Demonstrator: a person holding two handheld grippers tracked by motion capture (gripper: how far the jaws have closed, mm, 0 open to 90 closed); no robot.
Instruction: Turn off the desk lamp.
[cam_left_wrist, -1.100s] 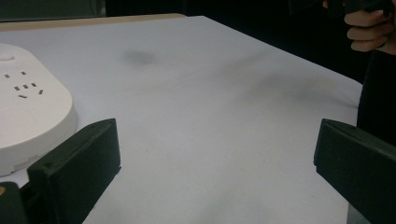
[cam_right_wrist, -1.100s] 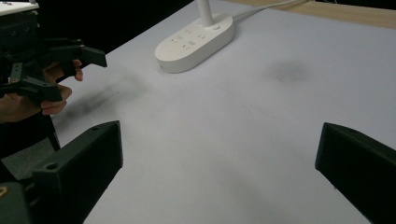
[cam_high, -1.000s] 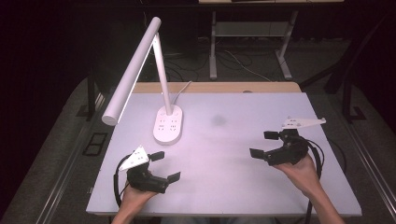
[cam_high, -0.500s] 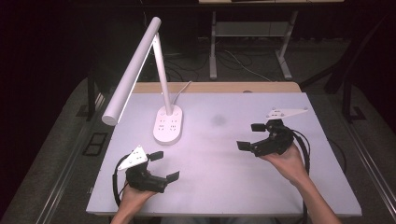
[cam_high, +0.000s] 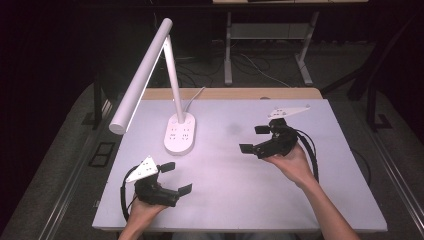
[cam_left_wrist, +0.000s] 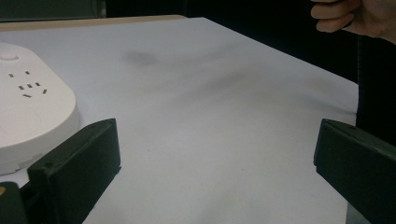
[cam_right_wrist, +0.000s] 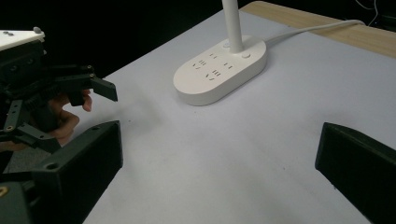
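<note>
A white desk lamp (cam_high: 179, 132) stands at the back left of the white table (cam_high: 225, 195), its long arm slanting up and then down toward the left. Its oval base (cam_right_wrist: 219, 70) carries socket holes and a white cable runs off behind it. My left gripper (cam_high: 176, 178) rests low near the front left edge, open, with nothing between its jaws. My right gripper (cam_high: 254, 139) hovers right of the table's middle, open and empty, pointing left at the lamp base. In the left gripper view the base's edge (cam_left_wrist: 32, 116) lies just left of the jaws.
A wooden strip (cam_high: 230, 93) borders the table's far edge. Behind it stand metal table legs and loose cables on the dark floor. A faint grey smudge (cam_high: 233, 129) marks the tabletop between the lamp base and my right gripper.
My right gripper has moved left and toward the table's middle, turning to face the lamp base. The left gripper has stayed put.
</note>
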